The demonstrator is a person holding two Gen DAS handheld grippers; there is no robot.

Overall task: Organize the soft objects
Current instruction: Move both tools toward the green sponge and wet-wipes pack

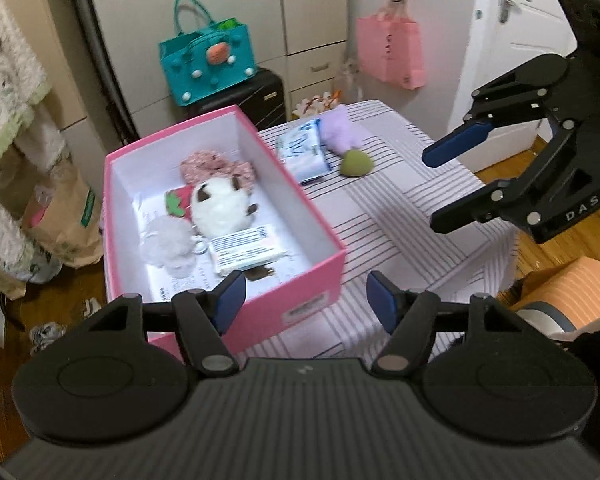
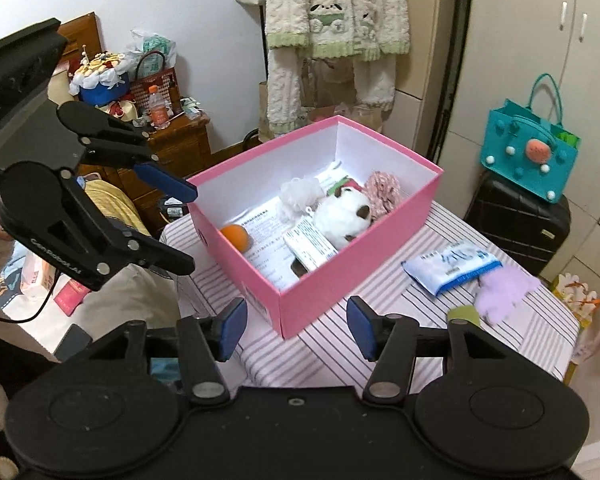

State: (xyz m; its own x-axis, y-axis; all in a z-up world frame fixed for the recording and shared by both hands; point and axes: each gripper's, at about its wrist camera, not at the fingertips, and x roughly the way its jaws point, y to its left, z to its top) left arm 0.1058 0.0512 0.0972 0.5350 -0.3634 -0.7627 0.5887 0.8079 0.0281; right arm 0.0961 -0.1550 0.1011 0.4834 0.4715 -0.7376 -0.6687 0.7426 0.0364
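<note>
A pink box (image 1: pixel 324 276) (image 2: pixel 320 304) stands on the striped table (image 1: pixel 400 240) (image 2: pixel 340 356). Inside lie a white plush (image 1: pixel 220 208) (image 2: pixel 346 216), a pink knitted piece (image 1: pixel 216 166), a white mesh puff (image 1: pixel 168 244), a tissue pack (image 1: pixel 244 250) and an orange ball (image 2: pixel 236 236). Beyond the box, on the cloth, rest a blue-white tissue pack (image 1: pixel 304 152) (image 2: pixel 452 266), a purple fluffy toy (image 1: pixel 340 130) (image 2: pixel 504 292) and a green piece (image 1: pixel 356 164) (image 2: pixel 464 314). My left gripper (image 1: pixel 306 300) (image 2: pixel 186 228) hangs open over the box's near end. My right gripper (image 2: pixel 296 320) (image 1: pixel 436 190) is open above the cloth. Both are empty.
A teal bag (image 1: pixel 208 64) (image 2: pixel 532 152) sits on a black suitcase (image 2: pixel 516 220) behind the table. A pink bag (image 1: pixel 392 52) hangs on the cupboard. Paper bags (image 1: pixel 64 216) stand on the floor at left. A cluttered wooden nightstand (image 2: pixel 180 140) and hanging fleece clothes (image 2: pixel 332 40) lie beyond the box.
</note>
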